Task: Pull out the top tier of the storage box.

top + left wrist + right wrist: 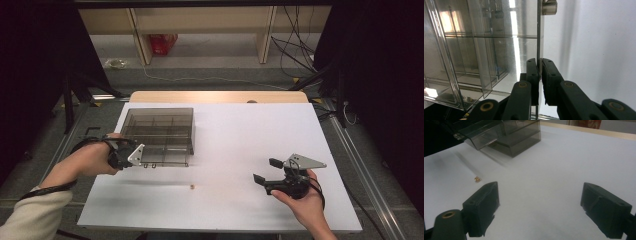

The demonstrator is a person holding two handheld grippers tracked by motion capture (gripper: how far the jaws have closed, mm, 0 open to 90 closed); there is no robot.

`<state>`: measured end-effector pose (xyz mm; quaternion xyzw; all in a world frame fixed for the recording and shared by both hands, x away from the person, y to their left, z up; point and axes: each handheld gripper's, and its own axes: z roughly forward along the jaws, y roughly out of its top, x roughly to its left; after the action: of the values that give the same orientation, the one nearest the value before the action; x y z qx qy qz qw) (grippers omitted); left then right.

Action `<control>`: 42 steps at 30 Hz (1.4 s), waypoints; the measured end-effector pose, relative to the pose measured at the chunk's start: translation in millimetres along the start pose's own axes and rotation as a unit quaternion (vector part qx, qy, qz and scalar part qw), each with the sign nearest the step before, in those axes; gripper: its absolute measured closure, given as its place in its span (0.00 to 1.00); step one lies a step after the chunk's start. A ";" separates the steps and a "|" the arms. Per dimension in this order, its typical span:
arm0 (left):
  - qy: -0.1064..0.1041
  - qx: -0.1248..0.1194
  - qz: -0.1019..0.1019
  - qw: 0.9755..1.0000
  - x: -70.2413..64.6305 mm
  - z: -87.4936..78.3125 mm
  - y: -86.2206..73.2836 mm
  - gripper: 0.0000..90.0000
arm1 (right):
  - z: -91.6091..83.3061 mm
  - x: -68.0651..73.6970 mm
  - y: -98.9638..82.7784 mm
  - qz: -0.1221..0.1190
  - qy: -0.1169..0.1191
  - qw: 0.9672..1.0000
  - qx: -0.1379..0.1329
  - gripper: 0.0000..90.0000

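Box [160,131]: clear smoky plastic, divided inside into compartments, sitting on the white worktop [240,140] toward its far left corner, near the left edge. Its lid [538,37] is swung open; in the left gripper view the lid's thin edge runs up between the jaws, with a small metal hinge barrel [549,7] at its far end. Left gripper [129,156] is at the box's near left corner, held in the person's left hand [92,159]; its jaws are clamped on the lid's edge, pads pressed against either face of the panel. Right gripper [267,171] is over the near right part of the worktop, well apart from the box, held in the right hand [305,200]; its jaws stand wide apart with nothing between them, only bare worktop below. A small brass-coloured piece [192,187] lies on the worktop between the two grippers, nearer the near edge, apart from the box; in the right gripper view it sits just beyond the left-hand jaw [477,179]. What the piece is cannot be told at this size. A bare wooden strip [220,96] shows along the far edge of the worktop.
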<state>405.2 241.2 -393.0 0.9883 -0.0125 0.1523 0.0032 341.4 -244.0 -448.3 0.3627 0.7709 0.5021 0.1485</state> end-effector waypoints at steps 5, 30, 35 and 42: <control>0.015 -0.015 -0.011 1.000 -0.6 -2.2 -2.7 0.86 | 0.0 -0.1 0.0 0.000 0.000 1.000 0.000 0.18; 0.071 -0.141 -0.189 0.969 -16.0 -1.7 -16.2 0.33 | 0.0 0.0 0.1 0.001 -0.001 1.000 0.000 0.18; 0.083 -0.174 -0.203 0.960 -19.1 -2.5 -15.0 0.27 | -0.1 0.0 0.1 0.001 -0.001 1.000 -0.001 0.18; 0.090 -0.210 -0.223 0.948 -21.3 -3.7 -14.9 0.17 | -0.2 0.2 0.1 0.001 -0.001 1.000 -0.001 0.18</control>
<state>384.1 256.6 -395.9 0.9250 0.1768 0.2296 0.2459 341.2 -244.0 -448.1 0.3633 0.7702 0.5026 0.1490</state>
